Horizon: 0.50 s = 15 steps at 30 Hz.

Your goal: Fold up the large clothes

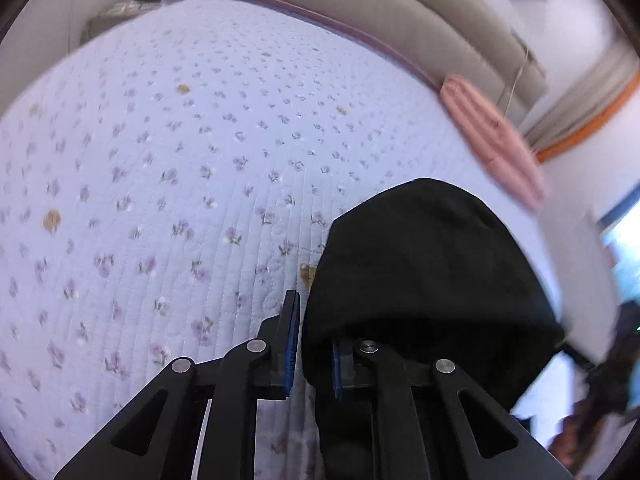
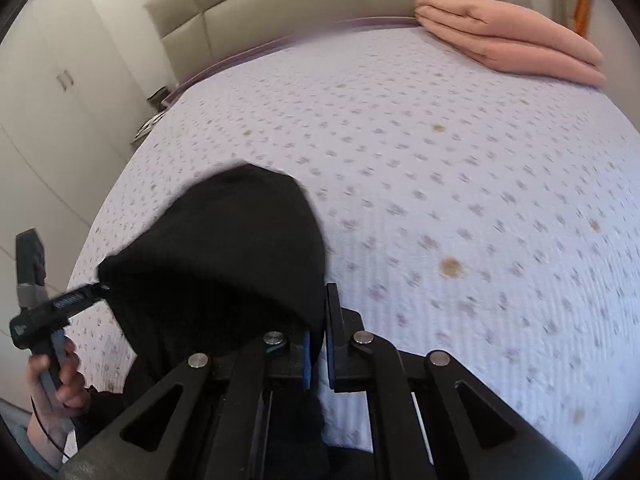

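A black garment (image 1: 420, 260) lies bunched on the flowered quilt (image 1: 180, 200) and drapes over the right finger of my left gripper (image 1: 315, 332). Its blue pads stand close together with a fold of the cloth pinched between them. In the right wrist view the same black garment (image 2: 224, 260) covers the left finger of my right gripper (image 2: 319, 344), whose pads are shut on its edge. The left gripper (image 2: 99, 289) also shows at the left of that view, held by a hand (image 2: 52, 384), with its tip at the garment's far corner.
A folded pink blanket (image 2: 512, 40) lies at the bed's far right corner by the beige headboard (image 2: 280, 4). White wardrobe doors (image 2: 60, 80) stand left of the bed. The quilt (image 2: 440, 200) spreads wide beyond the garment.
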Available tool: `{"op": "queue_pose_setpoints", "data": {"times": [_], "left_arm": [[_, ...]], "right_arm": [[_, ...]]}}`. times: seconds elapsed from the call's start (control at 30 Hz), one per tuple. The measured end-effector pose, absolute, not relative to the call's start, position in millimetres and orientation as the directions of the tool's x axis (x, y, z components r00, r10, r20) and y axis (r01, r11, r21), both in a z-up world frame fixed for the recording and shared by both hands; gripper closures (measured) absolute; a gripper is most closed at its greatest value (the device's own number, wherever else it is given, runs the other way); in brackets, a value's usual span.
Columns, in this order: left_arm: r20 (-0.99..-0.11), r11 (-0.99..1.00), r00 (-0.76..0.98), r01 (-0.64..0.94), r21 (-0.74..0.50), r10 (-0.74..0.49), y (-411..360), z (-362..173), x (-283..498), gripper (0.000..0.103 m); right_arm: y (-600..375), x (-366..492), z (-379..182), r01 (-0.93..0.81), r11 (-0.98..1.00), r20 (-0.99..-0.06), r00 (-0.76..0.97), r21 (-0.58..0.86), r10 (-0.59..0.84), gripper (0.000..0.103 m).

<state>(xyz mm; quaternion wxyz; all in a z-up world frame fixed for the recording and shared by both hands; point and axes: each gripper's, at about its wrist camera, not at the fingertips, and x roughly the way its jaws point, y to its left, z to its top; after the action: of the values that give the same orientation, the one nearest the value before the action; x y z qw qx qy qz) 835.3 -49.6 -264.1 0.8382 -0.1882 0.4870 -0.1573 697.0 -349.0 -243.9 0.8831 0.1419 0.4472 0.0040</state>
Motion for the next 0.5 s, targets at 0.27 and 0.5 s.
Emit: {"op": "queue_pose_setpoints", "data": {"times": [0.27,0.5], "left_arm": [[-0.818,0.877,0.350,0.023,-0.479,-0.456,-48,-316,850,0.085],[-0.846,0.954,0.442,0.154,-0.257,-0.299,-47,-265,815,0.038]], "right_arm": [[-354,713,-328,0.150,0.973,-0.901,0.422,0.178,0.100,0.096],[-355,704,-314,0.069,0.992,-0.919,0.387,0.107,0.072,0.066]]}}
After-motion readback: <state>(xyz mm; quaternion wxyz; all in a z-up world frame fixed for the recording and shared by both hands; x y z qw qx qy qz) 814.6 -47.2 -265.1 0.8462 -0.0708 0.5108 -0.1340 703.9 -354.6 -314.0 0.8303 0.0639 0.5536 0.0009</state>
